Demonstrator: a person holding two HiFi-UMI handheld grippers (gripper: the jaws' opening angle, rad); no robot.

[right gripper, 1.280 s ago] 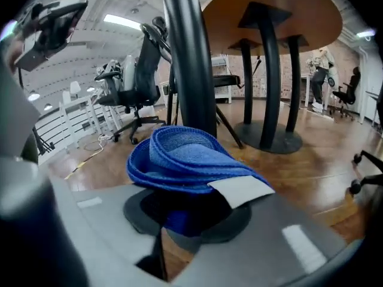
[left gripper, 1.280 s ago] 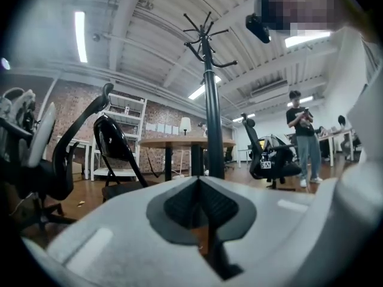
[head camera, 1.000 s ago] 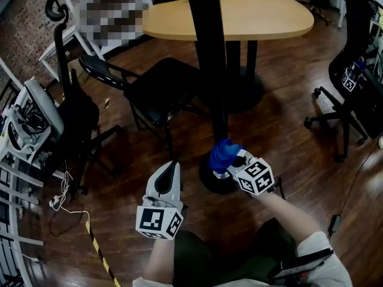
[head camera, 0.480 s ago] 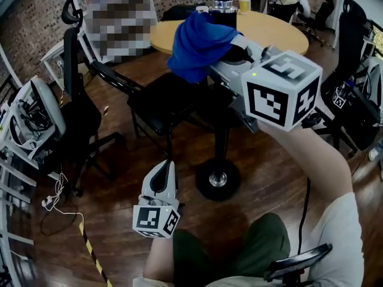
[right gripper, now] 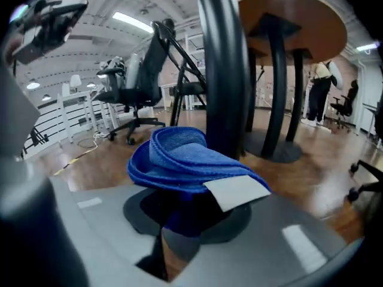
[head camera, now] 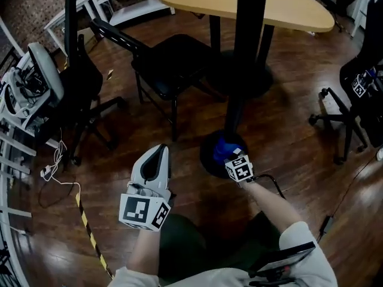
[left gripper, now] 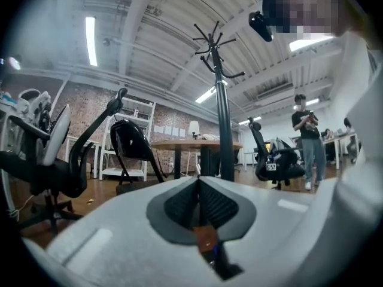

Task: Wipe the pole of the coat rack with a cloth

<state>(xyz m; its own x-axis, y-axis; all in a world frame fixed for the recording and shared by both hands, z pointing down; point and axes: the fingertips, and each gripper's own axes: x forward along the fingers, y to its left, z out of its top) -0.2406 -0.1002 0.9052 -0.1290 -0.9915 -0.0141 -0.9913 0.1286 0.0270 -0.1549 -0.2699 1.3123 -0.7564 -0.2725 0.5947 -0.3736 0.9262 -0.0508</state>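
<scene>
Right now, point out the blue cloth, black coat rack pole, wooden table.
blue cloth (right gripper: 179,160), right gripper view, folded top.
black coat rack pole (head camera: 248,40), head view, mid shaft.
wooden table (head camera: 299,14), head view, top.

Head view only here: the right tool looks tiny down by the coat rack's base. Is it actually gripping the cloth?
Observer: Yes, the right gripper view shows the right tool shut on the folded blue cloth.
Operator: Is the cloth on the pole?
Observer: The pole rises just behind the cloth; contact can't be judged.
Operator: And the left tool?
Observer: The left gripper view shows the left tool shut, nothing between its jaws.
</scene>
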